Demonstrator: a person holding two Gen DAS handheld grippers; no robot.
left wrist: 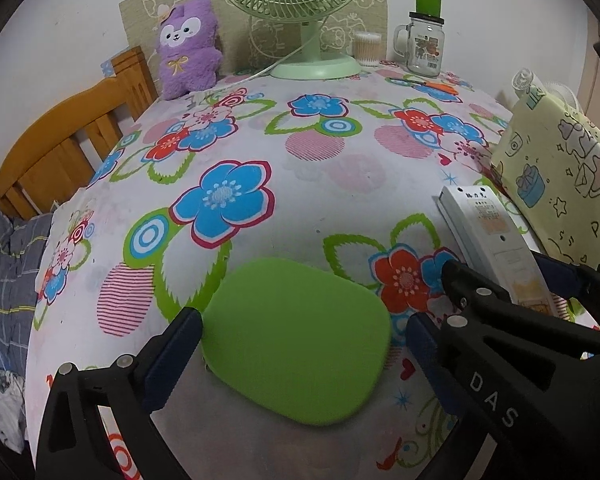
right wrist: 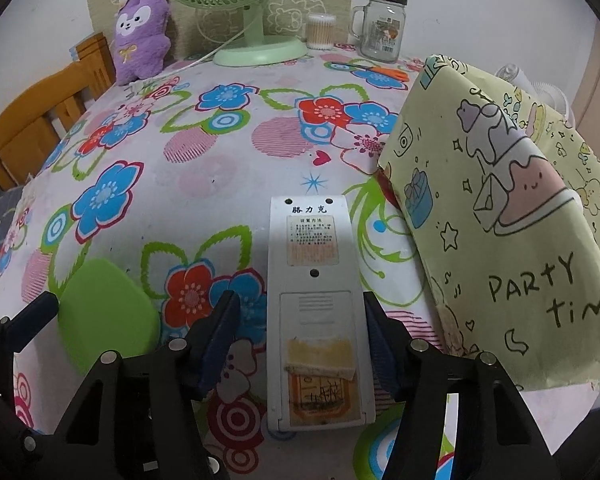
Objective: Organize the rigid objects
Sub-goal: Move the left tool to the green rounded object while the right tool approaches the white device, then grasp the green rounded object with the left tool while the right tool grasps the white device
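Note:
A flat green rounded pad (left wrist: 296,344) lies on the flowered tablecloth, between the fingers of my left gripper (left wrist: 300,340), which is open around it; the left finger is at its edge. The pad also shows in the right wrist view (right wrist: 104,316). A white remote control (right wrist: 316,304) lies face down on the table, its back label up. My right gripper (right wrist: 300,328) is open, with a finger on each side of the remote and a gap on the left side. The remote and the right gripper (left wrist: 512,280) also show at the right of the left wrist view.
A yellow-green printed bag (right wrist: 500,208) lies right of the remote. At the back stand a green fan (right wrist: 256,52), a purple plush toy (right wrist: 140,36), a cotton-swab jar (right wrist: 320,32), a glass mug jar (right wrist: 380,28) and orange scissors (right wrist: 384,72). A wooden bed frame (left wrist: 60,148) is on the left.

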